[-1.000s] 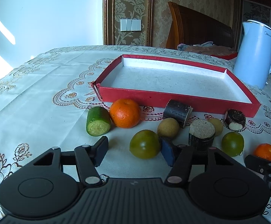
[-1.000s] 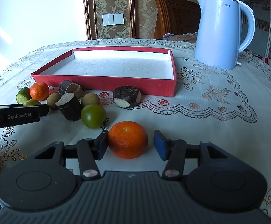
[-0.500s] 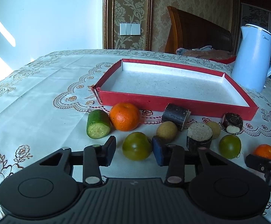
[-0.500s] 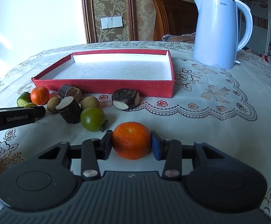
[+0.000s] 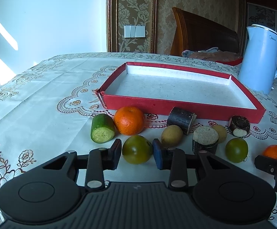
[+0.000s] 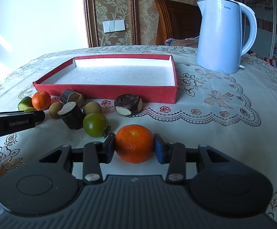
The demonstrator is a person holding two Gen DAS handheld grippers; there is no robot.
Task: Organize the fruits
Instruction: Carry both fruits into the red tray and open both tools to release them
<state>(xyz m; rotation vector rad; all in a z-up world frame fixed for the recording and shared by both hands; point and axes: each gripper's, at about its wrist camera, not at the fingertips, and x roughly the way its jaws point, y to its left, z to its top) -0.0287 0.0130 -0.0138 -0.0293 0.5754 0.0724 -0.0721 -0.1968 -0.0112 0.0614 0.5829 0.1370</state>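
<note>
On the lace tablecloth a green tomato (image 5: 136, 150) lies between the fingers of my left gripper (image 5: 136, 146); the jaws are closing and both pads touch its sides. My right gripper (image 6: 135, 145) is shut on an orange (image 6: 134, 142) that rests on the cloth. The empty red tray (image 5: 176, 109) stands just behind the row of fruit. In that row are a cucumber piece (image 5: 102, 131), a second orange (image 5: 128, 120), a second green tomato (image 5: 236, 149), two small brown round fruits (image 5: 171, 135) and three dark cane pieces (image 5: 205, 143).
A pale blue kettle (image 6: 222, 34) stands at the back right of the tray (image 6: 107, 93). A wooden chair (image 5: 201, 36) with cloth on it is behind the table. The left gripper's body (image 6: 14, 123) reaches in from the left edge of the right wrist view.
The left gripper's jaws have narrowed onto the green tomato, from well apart to touching it. The right gripper's jaws have come together on the orange. Neither hand has shifted.
</note>
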